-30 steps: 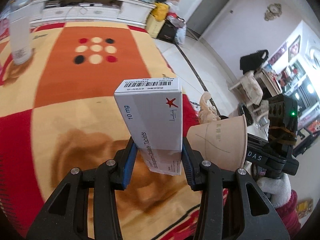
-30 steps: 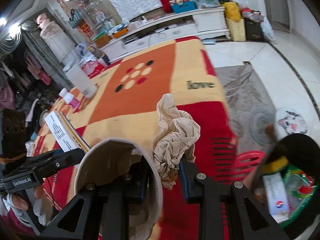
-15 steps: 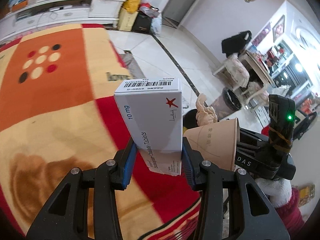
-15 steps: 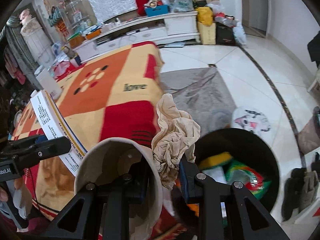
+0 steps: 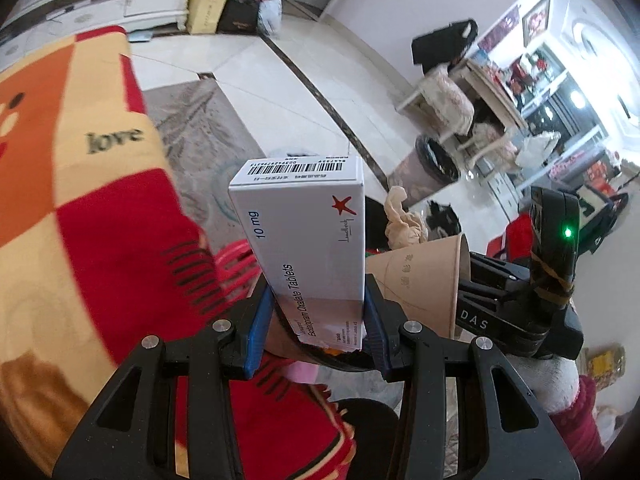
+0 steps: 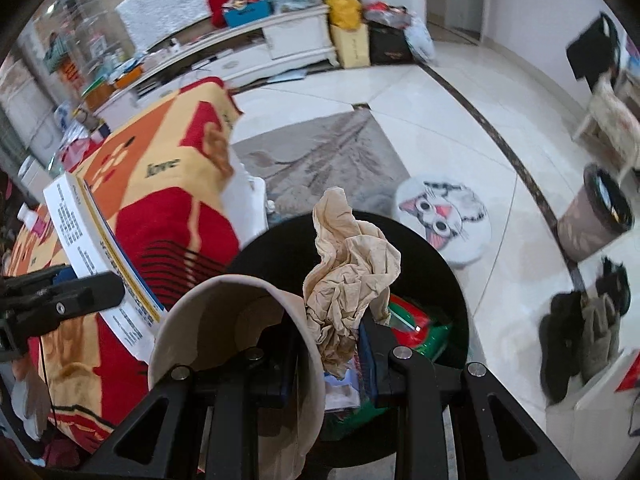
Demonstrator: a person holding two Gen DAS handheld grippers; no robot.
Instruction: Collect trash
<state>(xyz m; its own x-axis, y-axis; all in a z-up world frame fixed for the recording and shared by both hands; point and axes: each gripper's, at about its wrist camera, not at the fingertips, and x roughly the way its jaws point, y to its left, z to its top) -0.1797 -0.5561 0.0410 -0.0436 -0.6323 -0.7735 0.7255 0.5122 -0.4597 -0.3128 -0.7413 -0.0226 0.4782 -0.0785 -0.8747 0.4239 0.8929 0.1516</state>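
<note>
— Where's the trash?
— One pill box [image 5: 308, 248] stands clamped in the left gripper [image 5: 316, 324]. The right gripper [image 6: 326, 354] is clenched on one paper cup [image 6: 236, 344] wall plus one crumpled napkin [image 6: 348, 276], over the black bin [image 6: 452, 276].
— And the bin?
— On the floor, beside the blanket's [image 6: 160, 216] edge, wrappers inside.

White tablet box [image 5: 308, 256]: upright, slightly tilted, barcode end up, red star on front, clamped between left gripper [image 5: 316, 332] pads at its lower end.
Tan paper cup [image 6: 236, 344] and crumpled beige tissue [image 6: 348, 276]: both pinched in right gripper [image 6: 326, 364], cup mouth facing camera, above black bin [image 6: 440, 276] with colourful wrappers inside.
</note>
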